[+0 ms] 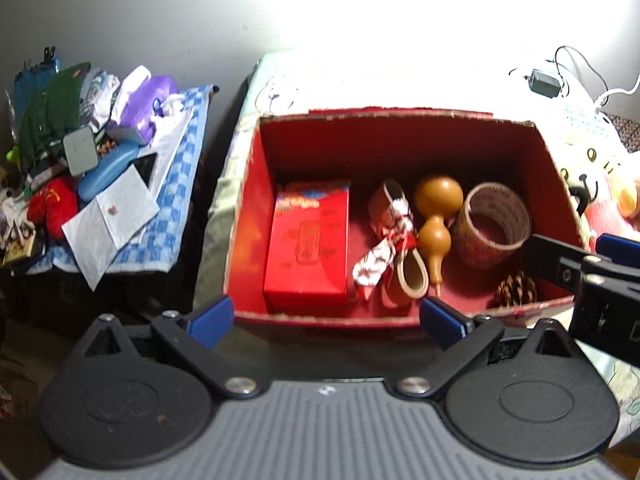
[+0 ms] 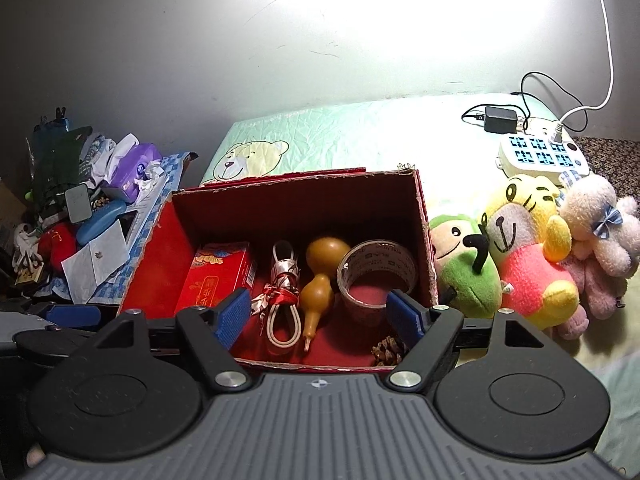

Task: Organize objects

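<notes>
An open red cardboard box (image 1: 248, 200) (image 2: 296, 208) sits on the bed. Inside lie a red carton (image 1: 308, 240) (image 2: 218, 276), a coiled cord tied with ribbon (image 1: 390, 240) (image 2: 282, 300), a brown gourd (image 1: 436, 216) (image 2: 322, 276), a tape roll (image 1: 494, 224) (image 2: 376, 276) and a pine cone (image 1: 516, 290) (image 2: 388, 350). My left gripper (image 1: 326, 320) hovers open over the box's near rim, holding nothing. My right gripper (image 2: 318, 316) is wide open above the near right part of the box, also holding nothing. One of its fingers (image 1: 560, 268) shows at the right of the left wrist view.
Plush toys (image 2: 532, 248) lean against the box's right side. Behind them lie a power strip (image 2: 540, 156) and a black adapter (image 2: 500, 120) with cables. Left of the bed, a blue checked cloth (image 1: 180, 200) carries a cluttered pile of papers, packets and cases (image 2: 92, 208).
</notes>
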